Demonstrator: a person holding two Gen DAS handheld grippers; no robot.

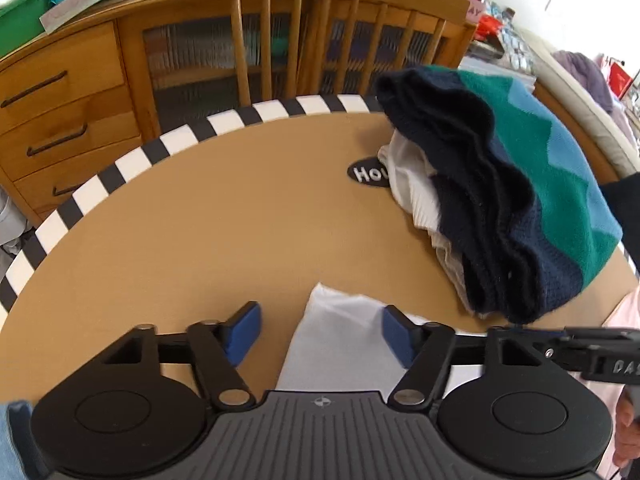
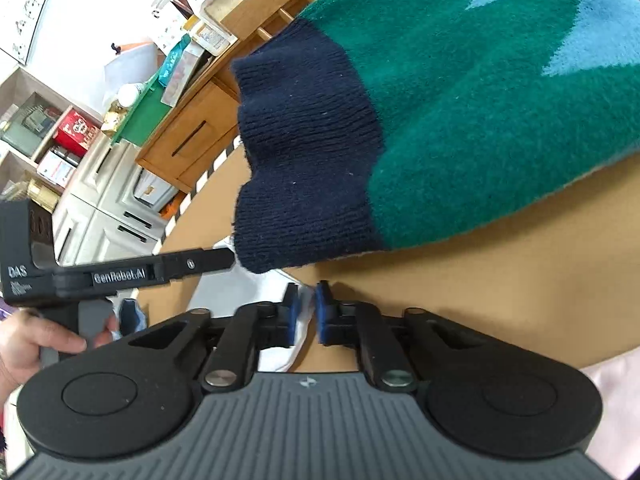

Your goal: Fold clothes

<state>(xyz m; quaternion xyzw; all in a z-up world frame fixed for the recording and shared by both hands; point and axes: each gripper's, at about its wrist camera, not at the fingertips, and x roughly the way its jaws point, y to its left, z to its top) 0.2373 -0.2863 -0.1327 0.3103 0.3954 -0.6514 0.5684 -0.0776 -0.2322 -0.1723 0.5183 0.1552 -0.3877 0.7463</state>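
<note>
Left wrist view: the left hand-held gripper [image 1: 319, 332] has its blue pads spread wide, grasping nothing; a thin white cloth garment [image 1: 344, 344] lies flat on the round tan table [image 1: 200, 240] right between and beneath the pads, its long axis running away from the camera; its far corner points forward; a heaped navy, green and light-blue knitted sweater [image 1: 520, 200] sits on other pale clothes to the right and beyond, well apart from this gripper.

Right wrist view: the right hand-held gripper [image 2: 306, 312] is clenched on a fold of the thin white cloth garment [image 2: 304, 320], pads nearly meeting with cloth between; the knitted sweater [image 2: 460, 120] looms just ahead and above; a person's hand [image 2: 24, 344] holding the left tool shows at the left edge.

Deciding relation: the white garment lies between both grippers; the right already grips an edge, the left sits directly over the opposite part, so closing there looks nearest; whether this is spreading or a fold midway I cannot judge.
</note>
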